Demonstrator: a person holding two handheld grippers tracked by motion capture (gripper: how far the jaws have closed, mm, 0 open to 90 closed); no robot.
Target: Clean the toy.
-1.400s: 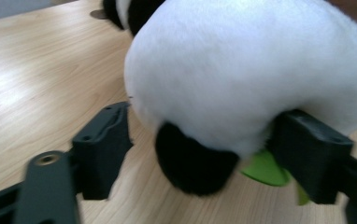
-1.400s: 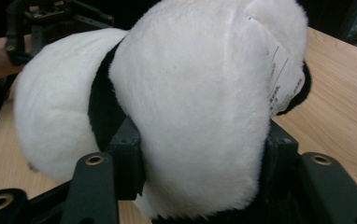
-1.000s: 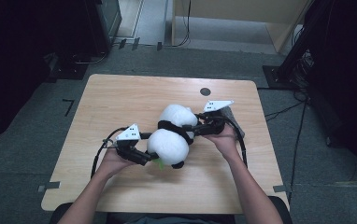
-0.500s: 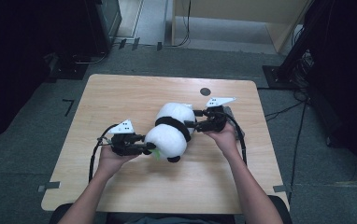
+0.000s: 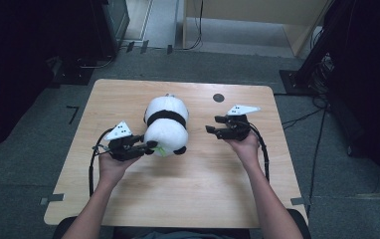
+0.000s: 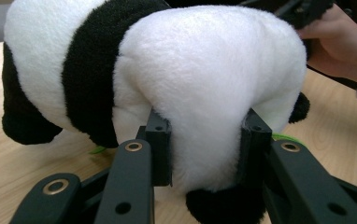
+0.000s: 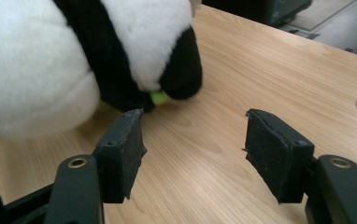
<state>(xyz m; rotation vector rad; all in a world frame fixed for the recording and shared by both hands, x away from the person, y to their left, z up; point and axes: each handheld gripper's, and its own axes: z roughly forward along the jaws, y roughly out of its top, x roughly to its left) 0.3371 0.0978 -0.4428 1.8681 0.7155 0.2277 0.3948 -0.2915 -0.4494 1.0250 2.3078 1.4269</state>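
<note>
Left gripper view: left claw (image 6: 204,149) pinches panda (image 6: 167,70), head cut off; right claw (image 7: 193,154) open, empty

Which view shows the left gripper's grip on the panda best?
Left gripper view: its fingers pinch the panda up close. High view shows the left gripper at the toy's end, contact tiny. Right gripper view shows another part of it.

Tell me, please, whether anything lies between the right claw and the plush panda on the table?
Nothing visible does. The right claw stands open over bare table, with the plush panda just ahead and to one side. The left claw is shut on the panda's white end.
</note>
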